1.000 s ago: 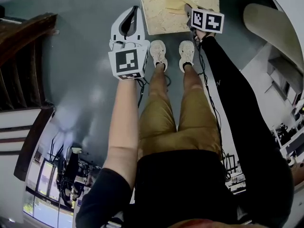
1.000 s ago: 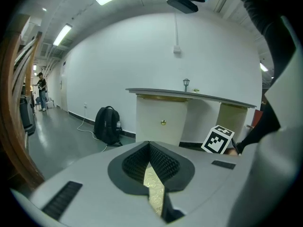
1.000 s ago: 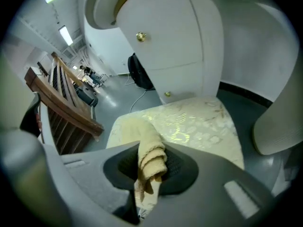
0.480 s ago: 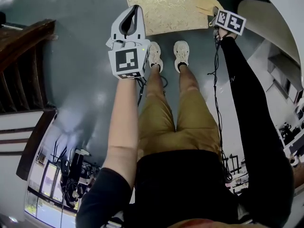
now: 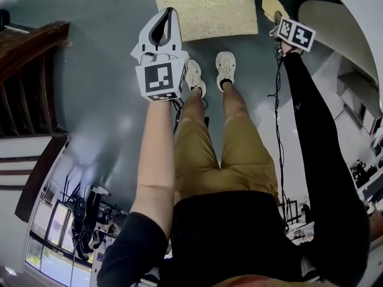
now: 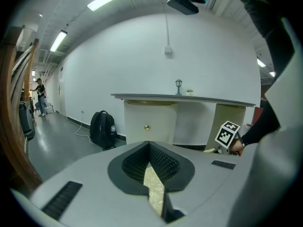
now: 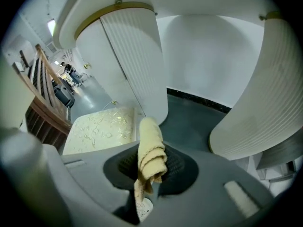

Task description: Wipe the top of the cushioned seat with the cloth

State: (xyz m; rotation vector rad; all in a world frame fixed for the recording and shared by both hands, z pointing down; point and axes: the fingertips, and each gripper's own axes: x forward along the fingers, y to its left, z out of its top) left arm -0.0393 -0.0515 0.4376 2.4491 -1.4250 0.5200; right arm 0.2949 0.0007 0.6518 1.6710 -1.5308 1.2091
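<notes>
The cushioned seat (image 5: 203,8) has a pale gold, flower-patterned top and lies at the top of the head view, in front of the person's shoes. My right gripper (image 5: 277,17) is to the right of the seat, past its right edge, shut on a rolled yellow cloth (image 5: 271,3). In the right gripper view the cloth (image 7: 151,150) sticks up between the jaws, with the seat (image 7: 102,126) to the left. My left gripper (image 5: 164,18) hovers near the seat's front left corner, shut and holding nothing. A strip of the seat (image 6: 154,190) shows through its jaws.
A dark wooden stair rail (image 5: 30,46) runs along the left. White ribbed curved columns (image 5: 335,23) stand close on the right. The person's shoes (image 5: 209,70) and cables lie on the grey floor. A black backpack (image 6: 102,129) sits by a white counter (image 6: 180,112).
My right gripper has carried the cloth rightward across the seat and off its right edge. The left gripper has barely moved.
</notes>
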